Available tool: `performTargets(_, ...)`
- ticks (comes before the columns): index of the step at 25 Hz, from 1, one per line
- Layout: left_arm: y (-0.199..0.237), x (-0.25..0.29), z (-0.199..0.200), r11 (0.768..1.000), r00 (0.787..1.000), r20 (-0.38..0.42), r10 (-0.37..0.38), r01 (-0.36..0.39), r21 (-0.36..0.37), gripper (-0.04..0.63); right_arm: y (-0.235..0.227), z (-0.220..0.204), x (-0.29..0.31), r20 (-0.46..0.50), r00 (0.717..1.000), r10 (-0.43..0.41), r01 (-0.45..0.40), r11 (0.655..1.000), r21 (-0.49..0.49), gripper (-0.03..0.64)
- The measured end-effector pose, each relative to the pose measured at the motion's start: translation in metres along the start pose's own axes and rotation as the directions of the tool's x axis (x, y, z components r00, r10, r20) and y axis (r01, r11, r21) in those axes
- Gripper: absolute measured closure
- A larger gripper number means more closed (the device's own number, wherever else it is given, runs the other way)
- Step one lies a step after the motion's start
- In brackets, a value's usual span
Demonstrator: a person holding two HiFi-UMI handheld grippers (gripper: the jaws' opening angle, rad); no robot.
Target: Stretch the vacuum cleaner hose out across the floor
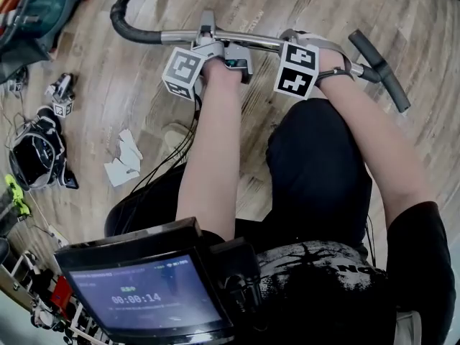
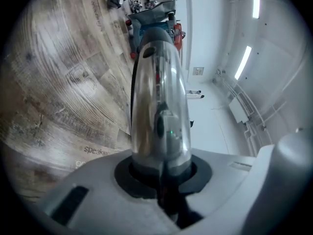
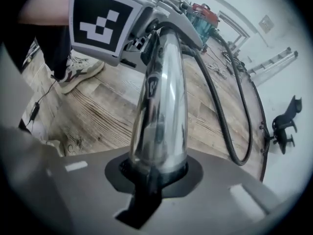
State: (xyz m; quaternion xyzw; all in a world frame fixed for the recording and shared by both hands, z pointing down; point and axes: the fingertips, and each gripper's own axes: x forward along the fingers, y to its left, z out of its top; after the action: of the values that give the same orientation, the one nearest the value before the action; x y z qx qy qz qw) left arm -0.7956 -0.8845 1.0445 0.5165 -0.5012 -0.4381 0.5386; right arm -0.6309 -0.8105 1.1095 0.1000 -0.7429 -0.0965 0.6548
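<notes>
- Left gripper [image 2: 162,177]: fingers pinching the chrome wand [image 2: 157,102].
- Right gripper [image 3: 155,173]: fingers pinching the same wand, just beside the left.
- Black hose [image 3: 222,111] runs from the wand, looping over the wood floor [image 3: 98,111] toward the vacuum cleaner [image 3: 203,16].

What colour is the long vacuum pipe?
Shiny silver, like a mirror; the vacuum pipe shows best in the right gripper view.

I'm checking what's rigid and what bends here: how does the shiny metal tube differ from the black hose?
The metal tube is straight and shiny; the black hose is ribbed, matte and curves in a loop. The metal tube is clamped in the left gripper and the right gripper; neither grips the black hose, which hangs free toward the floor. Both look like parts of the vacuum cleaner.
</notes>
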Motion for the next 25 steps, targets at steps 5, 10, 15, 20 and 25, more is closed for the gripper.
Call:
performTargets(5, -0.013, 0.002, 0.014, 0.997, 1.000, -0.008, 0.028, -0.027, 0.072, 0.541, 0.004, 0.017, -0.008, 0.030, 0.998, 0.050, -0.052, 0.997, 0.052, 0.546)
performTargets(10, -0.046, -0.010, 0.022, 0.989, 0.989, -0.086, 0.122, -0.114, 0.091, 0.543, 0.015, 0.034, -0.051, 0.007, 0.993, 0.121, -0.121, 0.985, 0.126, 0.552)
performTargets(15, -0.122, -0.054, 0.025, 0.984, 0.977, -0.130, 0.167, -0.156, 0.089, 0.546, 0.042, 0.056, -0.142, 0.017, 0.979, 0.205, -0.205, 0.963, 0.178, 0.551)
performTargets(20, -0.249, -0.094, 0.014, 0.979, 0.969, -0.171, 0.180, -0.159, 0.129, 0.551, 0.059, 0.073, -0.279, 0.088, 0.943, 0.321, -0.333, 0.910, 0.247, 0.544)
performTargets(25, -0.409, -0.103, -0.006, 0.984, 0.969, -0.218, 0.117, -0.084, 0.157, 0.554, 0.023, 0.077, -0.422, 0.155, 0.936, 0.317, -0.349, 0.896, 0.275, 0.543)
